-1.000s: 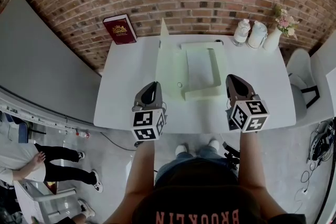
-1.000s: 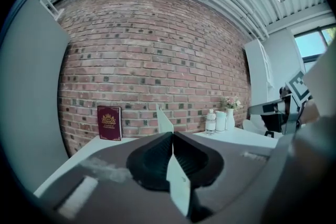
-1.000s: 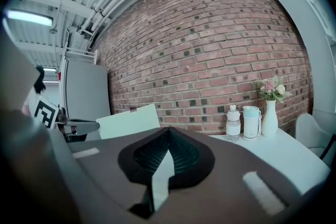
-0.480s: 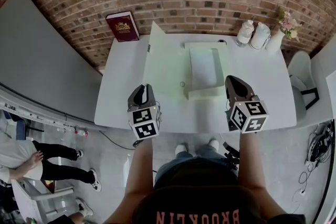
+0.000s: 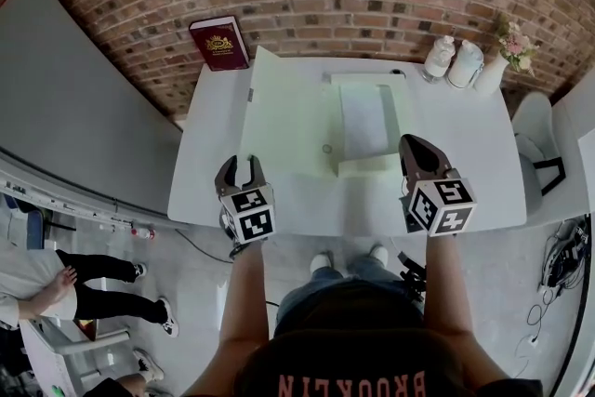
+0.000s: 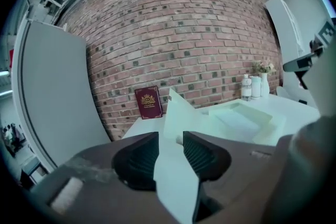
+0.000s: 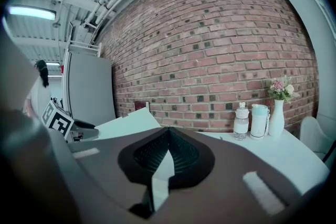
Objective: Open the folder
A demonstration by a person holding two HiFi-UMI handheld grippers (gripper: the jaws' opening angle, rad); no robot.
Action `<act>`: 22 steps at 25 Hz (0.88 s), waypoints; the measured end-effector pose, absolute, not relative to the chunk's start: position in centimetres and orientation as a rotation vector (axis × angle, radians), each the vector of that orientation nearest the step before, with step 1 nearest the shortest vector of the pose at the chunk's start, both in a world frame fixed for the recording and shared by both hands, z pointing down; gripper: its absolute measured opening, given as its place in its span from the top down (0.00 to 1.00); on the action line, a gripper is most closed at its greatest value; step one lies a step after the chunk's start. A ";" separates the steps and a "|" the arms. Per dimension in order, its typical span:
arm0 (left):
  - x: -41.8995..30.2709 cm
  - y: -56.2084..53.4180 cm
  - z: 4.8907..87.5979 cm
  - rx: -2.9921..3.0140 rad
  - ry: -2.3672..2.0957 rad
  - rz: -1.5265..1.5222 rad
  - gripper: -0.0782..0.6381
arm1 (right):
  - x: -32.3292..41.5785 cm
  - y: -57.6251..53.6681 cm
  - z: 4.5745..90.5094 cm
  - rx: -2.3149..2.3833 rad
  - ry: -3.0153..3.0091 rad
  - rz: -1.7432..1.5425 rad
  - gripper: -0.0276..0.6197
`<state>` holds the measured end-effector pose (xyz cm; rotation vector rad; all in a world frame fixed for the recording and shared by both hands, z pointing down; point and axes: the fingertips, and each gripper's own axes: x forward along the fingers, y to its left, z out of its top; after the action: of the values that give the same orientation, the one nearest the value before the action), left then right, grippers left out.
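Observation:
A pale green folder lies on the white table, its base flat with papers in it. Its cover leans open to the left, still tilted up. My left gripper is at the table's front edge by the cover's near corner. In the left gripper view the cover's edge runs between the two pads of my left gripper, whose jaws are opening and do not press on it. My right gripper hangs shut just right of the folder's front corner, holding nothing; in the right gripper view its jaws meet.
A maroon book leans on the brick wall at the table's back left. A clear bottle, a white flask and a flower vase stand at the back right. A chair is right of the table; a person stands far left.
The cover has swung from nearly upright down toward the left. My left gripper moved left and toward the table's front edge, and its jaws parted. The right gripper stayed put.

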<state>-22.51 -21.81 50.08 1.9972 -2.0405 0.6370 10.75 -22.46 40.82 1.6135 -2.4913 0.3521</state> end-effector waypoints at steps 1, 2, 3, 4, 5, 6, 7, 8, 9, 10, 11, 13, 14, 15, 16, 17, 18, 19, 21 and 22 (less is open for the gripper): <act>-22.7 -21.8 50.4 1.999 -2.035 0.665 0.71 | 10.6 -22.5 40.9 1.610 -2.491 0.353 0.96; -22.9 -21.8 50.8 2.001 -2.027 0.693 0.70 | 10.4 -22.6 41.0 1.605 -2.491 0.354 0.96; -23.1 -21.8 51.1 2.001 -2.018 0.719 0.71 | 10.1 -22.6 41.1 1.600 -2.491 0.355 0.96; -23.2 -21.8 51.5 2.002 -2.010 0.746 0.71 | 9.9 -22.6 41.2 1.595 -2.490 0.356 0.96; -23.4 -21.8 51.8 2.004 -2.004 0.775 0.71 | 9.6 -22.7 41.4 1.590 -2.490 0.358 0.96; -23.6 -21.9 52.1 2.006 -1.999 0.809 0.70 | 9.4 -22.7 41.5 1.585 -2.489 0.360 0.96; -23.8 -21.9 52.4 2.010 -1.997 0.849 0.70 | 9.1 -22.7 41.7 1.580 -2.488 0.362 0.96; -24.0 -21.9 52.7 2.016 -1.995 0.892 0.70 | 8.8 -22.8 41.8 1.575 -2.487 0.365 0.96; -24.1 -21.9 53.0 2.021 -1.992 0.935 0.70 | 8.6 -22.8 42.0 1.571 -2.486 0.368 0.96; -24.2 -22.0 53.3 2.026 -1.987 0.977 0.71 | 8.4 -22.8 42.2 1.568 -2.484 0.370 0.96; -24.3 -22.0 53.6 2.030 -1.982 1.016 0.70 | 8.3 -22.9 42.3 1.566 -2.481 0.372 0.96; -24.6 -22.1 54.3 2.035 -1.969 1.080 0.70 | 7.9 -23.0 42.6 1.562 -2.475 0.378 0.96; -24.8 -22.1 54.7 2.035 -1.961 1.104 0.70 | 7.8 -23.0 42.8 1.560 -2.471 0.381 0.96; -25.0 -22.2 55.1 2.035 -1.952 1.122 0.70 | 7.6 -23.1 42.9 1.559 -2.467 0.384 0.96; -25.2 -22.2 55.5 2.034 -1.943 1.138 0.70 | 7.4 -23.1 43.1 1.557 -2.462 0.386 0.96; -25.4 -22.2 55.9 2.032 -1.933 1.157 0.70 | 7.3 -23.2 43.3 1.555 -2.458 0.388 0.96; -25.5 -22.3 56.3 2.030 -1.923 1.179 0.69 | 7.1 -23.3 43.4 1.554 -2.455 0.391 0.96; -25.7 -22.3 56.8 2.028 -1.913 1.206 0.69 | 7.0 -23.4 43.5 1.552 -2.451 0.393 0.96; -26.1 -22.4 57.5 2.027 -1.890 1.259 0.67 | 6.6 -23.5 43.8 1.549 -2.445 0.397 0.96; -26.2 -22.5 57.9 2.027 -1.877 1.275 0.67 | 6.4 -23.6 43.9 1.547 -2.442 0.399 0.96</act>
<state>-26.23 -22.46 57.92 2.0274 -1.8767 1.2749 6.41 -23.58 43.90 1.5470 -2.4420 0.3986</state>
